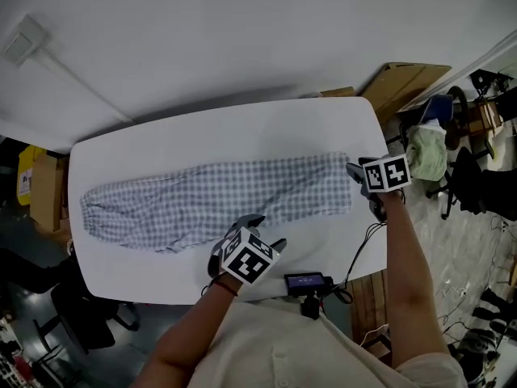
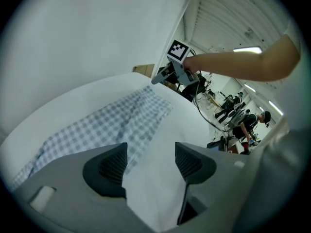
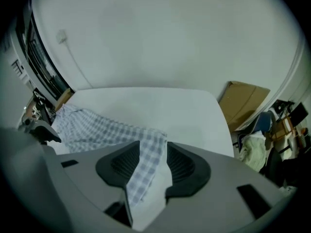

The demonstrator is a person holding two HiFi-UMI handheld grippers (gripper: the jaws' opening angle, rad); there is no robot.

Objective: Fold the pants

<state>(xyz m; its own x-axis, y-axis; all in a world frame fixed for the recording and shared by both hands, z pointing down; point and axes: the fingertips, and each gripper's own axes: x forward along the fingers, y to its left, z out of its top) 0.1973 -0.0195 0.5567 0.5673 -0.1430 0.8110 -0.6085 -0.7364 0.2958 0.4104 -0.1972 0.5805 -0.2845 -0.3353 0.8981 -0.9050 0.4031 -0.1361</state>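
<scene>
On the white bench (image 1: 242, 132) the grey-checked pants (image 1: 218, 200) lie flat in one long strip, wider end right. The right tongs (image 3: 153, 161) stand part-open over that end. The left tongs (image 2: 148, 161) gape wide beside the near edge.

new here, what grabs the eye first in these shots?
Checked pants lie stretched flat along the length of the white table. The right tongs hang open over the corner of the pants at their right end, while the left tongs are open over bare table at the near edge. A cardboard box stands behind the table's far right corner.
</scene>
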